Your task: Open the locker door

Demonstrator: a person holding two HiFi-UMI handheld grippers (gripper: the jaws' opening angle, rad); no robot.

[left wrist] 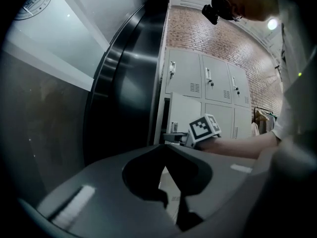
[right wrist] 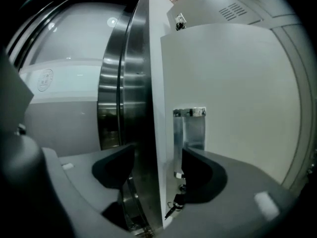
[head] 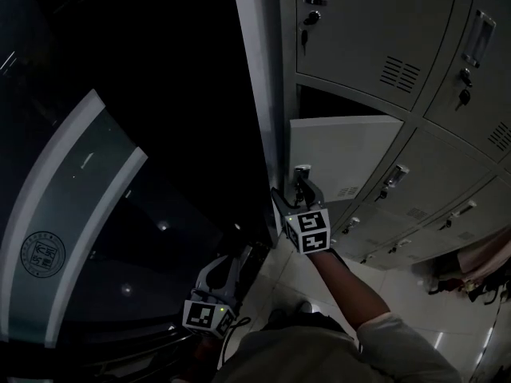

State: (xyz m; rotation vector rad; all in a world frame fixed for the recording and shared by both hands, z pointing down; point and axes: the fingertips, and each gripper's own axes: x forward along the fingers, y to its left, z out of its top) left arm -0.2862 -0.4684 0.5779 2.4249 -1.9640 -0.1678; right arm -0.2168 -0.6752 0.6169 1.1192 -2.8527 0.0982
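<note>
Straddling locker door [right wrist: 233, 78] — right gripper [right wrist: 157, 170].

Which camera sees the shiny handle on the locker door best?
The right gripper view: the handle is big and close up, by the right gripper's spread jaws. The head view shows it tiny, partly behind that gripper. The left gripper view shows only a far-off speck.

Two tools are counted: the left hand-held gripper [head: 227, 266] and the right hand-held gripper [head: 302, 180]. One locker door [head: 343, 154] is seen ajar; above it, three closed doors [left wrist: 214, 78] are counted; on it, one key [right wrist: 174, 202].
</note>
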